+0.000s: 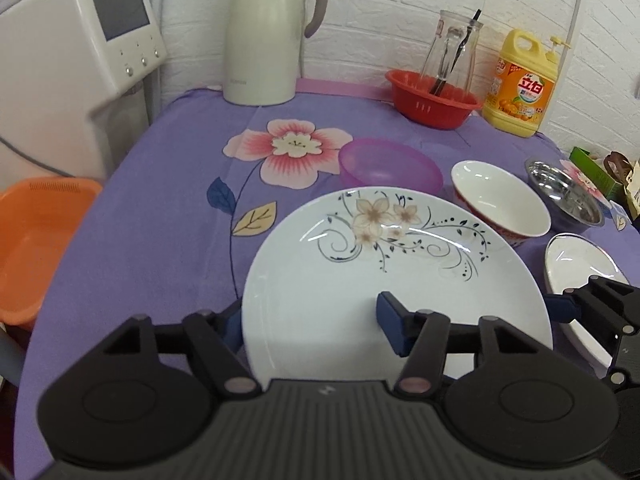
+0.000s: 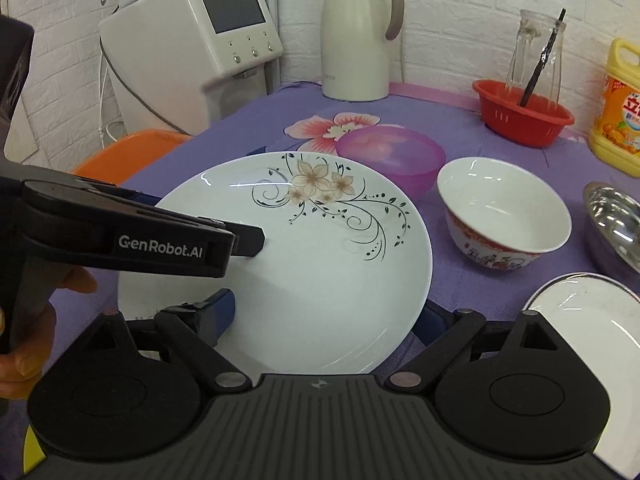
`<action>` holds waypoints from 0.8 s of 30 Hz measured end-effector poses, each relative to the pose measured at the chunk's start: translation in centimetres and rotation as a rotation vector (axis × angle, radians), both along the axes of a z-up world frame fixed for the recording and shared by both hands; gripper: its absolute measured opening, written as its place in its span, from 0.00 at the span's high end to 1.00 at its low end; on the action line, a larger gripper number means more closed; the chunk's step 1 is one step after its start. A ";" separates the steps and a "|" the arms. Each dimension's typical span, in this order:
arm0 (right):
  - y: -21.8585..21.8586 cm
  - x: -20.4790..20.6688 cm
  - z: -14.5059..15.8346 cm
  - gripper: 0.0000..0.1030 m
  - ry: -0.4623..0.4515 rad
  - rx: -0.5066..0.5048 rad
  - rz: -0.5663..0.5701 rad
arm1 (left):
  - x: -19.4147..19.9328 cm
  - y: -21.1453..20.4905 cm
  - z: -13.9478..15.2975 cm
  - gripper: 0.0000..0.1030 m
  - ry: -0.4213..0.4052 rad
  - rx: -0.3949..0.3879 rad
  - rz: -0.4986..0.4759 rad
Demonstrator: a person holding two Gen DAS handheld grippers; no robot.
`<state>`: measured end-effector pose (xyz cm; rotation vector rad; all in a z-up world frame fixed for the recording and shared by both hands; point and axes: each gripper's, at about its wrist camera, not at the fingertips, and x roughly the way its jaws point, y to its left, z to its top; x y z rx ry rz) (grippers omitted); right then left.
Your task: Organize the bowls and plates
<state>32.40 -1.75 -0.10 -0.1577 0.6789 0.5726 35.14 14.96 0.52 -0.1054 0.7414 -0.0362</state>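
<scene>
Two grippers meet on one big white round plate with a brown flower pattern [image 1: 396, 276], which lies over the purple flowered tablecloth [image 1: 172, 216], its edge lifted a little. Our left gripper [image 1: 312, 320] has its jaws closed on the near left edge of this plate: one blue pad [image 1: 390, 322] is on top, the other is under the rim. Our right gripper [image 2: 324, 316] has its jaws narrow across the near right edge, one finger over the plate and one below; we cannot tell if they press it. Behind the plate stand a pink translucent plastic bowl [image 1: 390, 164], a white ceramic bowl with red outside [image 1: 500, 202] and a shiny steel bowl [image 1: 564, 196]. Another white plate with dark rim [image 2: 592, 312] lies at the right.
</scene>
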 end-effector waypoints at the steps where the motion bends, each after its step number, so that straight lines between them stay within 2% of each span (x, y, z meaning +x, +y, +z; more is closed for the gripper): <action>1: -0.3 -0.4 0.5 0.00 -0.008 0.005 -0.006 | -0.3 -0.2 0.5 0.43 -0.008 -0.001 -0.005; 5: -1.3 -2.4 1.6 0.00 -0.028 0.022 -0.022 | -2.4 -1.0 1.8 0.43 -0.033 0.009 -0.024; 10: -2.2 -6.0 1.5 0.00 -0.019 0.039 -0.025 | -6.8 -2.0 2.1 0.43 -0.050 0.023 -0.036; 19: -2.4 -13.4 -0.6 0.00 0.017 0.043 -0.027 | -14.5 -2.5 -0.6 0.43 -0.026 0.014 0.003; 24: -2.3 -15.5 -1.9 0.00 0.007 0.038 -0.027 | -16.7 -2.3 -1.9 0.43 -0.023 0.001 0.007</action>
